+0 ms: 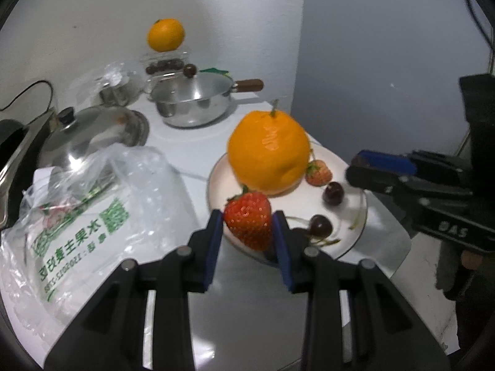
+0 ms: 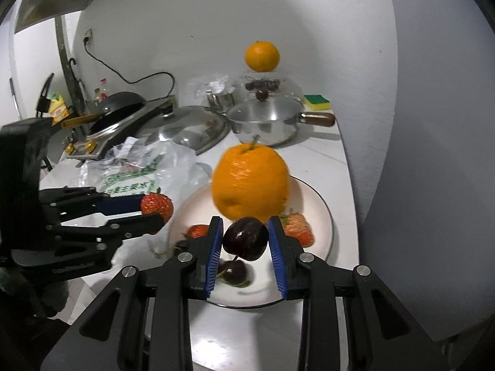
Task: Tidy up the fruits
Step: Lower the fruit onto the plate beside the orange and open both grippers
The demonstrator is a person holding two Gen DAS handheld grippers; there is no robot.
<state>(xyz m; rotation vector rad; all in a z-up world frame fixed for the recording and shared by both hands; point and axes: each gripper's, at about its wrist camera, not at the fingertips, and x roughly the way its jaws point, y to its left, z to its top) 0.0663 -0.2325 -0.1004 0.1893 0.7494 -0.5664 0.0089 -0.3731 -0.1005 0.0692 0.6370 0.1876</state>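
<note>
My left gripper (image 1: 249, 227) is shut on a red strawberry (image 1: 248, 220) at the near-left edge of a white plate (image 1: 355, 232); it also shows in the right wrist view (image 2: 156, 208). My right gripper (image 2: 246, 238) is shut on a dark cherry (image 2: 246, 238) just above the plate (image 2: 321, 213). A large orange (image 1: 268, 151) sits on the plate, with a pale strawberry (image 1: 318, 172) and two cherries (image 1: 333, 192) beside it. In the right wrist view another strawberry (image 2: 198, 231) and a cherry (image 2: 233, 272) lie under my fingers.
A printed plastic bag (image 1: 102, 213) lies left of the plate. Behind are a steel lid (image 1: 92, 133), a steel pan with a wooden handle (image 1: 195, 102), a clear box of cherries (image 1: 165, 66) with a second orange (image 1: 166, 35) on top, a sponge (image 2: 316, 102) and a stove (image 2: 123, 123).
</note>
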